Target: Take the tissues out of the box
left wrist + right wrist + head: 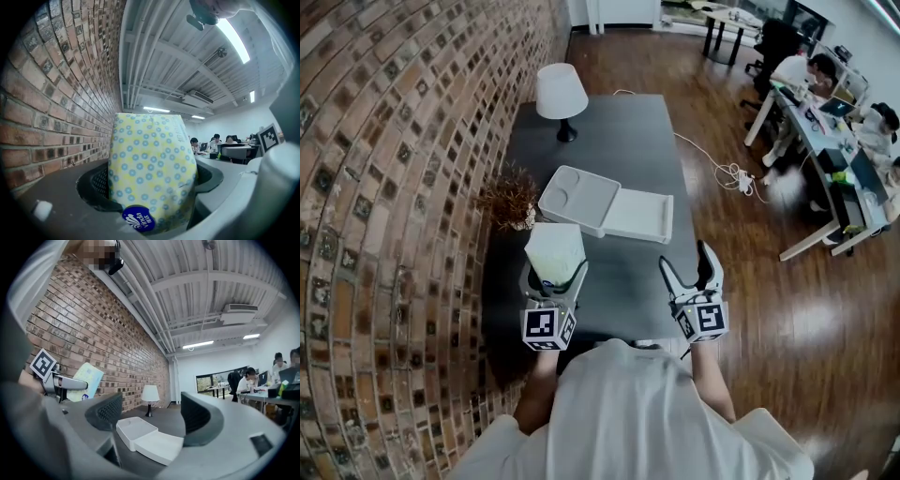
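A soft pack of tissues [555, 250], pale yellow with blue dots [152, 171], stands upright in my left gripper [553, 278], whose jaws are shut on its lower end above the near left part of the dark table. The white box [577, 199] lies open on the table beyond it, its lid [638, 216] folded out to the right, and nothing shows inside. My right gripper [692, 270] hovers open and empty over the near right part of the table. In the right gripper view the open box [136, 431] lies ahead between the jaws, and the held pack [88, 379] shows at the left.
A white lamp [561, 94] stands at the table's far left end. A dried plant [510, 197] sits by the brick wall [394, 169]. A cable with a power strip [737, 175] lies on the wooden floor to the right. People sit at desks [825, 122] at the far right.
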Demonstrator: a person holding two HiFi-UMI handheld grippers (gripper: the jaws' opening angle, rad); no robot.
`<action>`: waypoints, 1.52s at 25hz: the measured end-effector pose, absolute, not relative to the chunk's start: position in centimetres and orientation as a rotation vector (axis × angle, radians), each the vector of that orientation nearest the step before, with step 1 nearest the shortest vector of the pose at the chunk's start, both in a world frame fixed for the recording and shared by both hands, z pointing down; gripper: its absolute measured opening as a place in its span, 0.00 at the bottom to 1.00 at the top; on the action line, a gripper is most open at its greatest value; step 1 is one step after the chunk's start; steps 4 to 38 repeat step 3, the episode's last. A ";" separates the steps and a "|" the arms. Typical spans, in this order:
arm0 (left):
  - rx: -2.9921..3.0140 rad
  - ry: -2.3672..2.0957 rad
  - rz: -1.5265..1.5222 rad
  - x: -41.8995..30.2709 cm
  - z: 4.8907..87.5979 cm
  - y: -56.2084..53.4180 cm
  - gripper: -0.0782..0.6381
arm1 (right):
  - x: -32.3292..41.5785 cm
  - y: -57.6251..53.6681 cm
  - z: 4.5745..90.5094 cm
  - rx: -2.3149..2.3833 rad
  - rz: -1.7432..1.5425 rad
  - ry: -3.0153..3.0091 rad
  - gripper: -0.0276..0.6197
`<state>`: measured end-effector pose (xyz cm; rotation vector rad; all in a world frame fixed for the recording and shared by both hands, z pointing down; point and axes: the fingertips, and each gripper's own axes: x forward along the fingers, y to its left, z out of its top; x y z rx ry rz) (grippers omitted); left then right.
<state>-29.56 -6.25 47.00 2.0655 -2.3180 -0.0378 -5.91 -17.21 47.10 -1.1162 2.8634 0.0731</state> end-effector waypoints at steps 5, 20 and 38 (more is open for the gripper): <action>2.079 -2.311 -0.039 -29.4 46.9 -6.6 0.73 | -5.8 -17.5 47.3 -1.128 0.070 2.868 0.66; 2.079 -2.311 -0.039 -29.4 46.9 -6.6 0.73 | -5.8 -17.5 47.3 -1.128 0.070 2.868 0.66; 2.079 -2.311 -0.039 -29.4 46.9 -6.6 0.73 | -5.8 -17.5 47.3 -1.128 0.070 2.868 0.66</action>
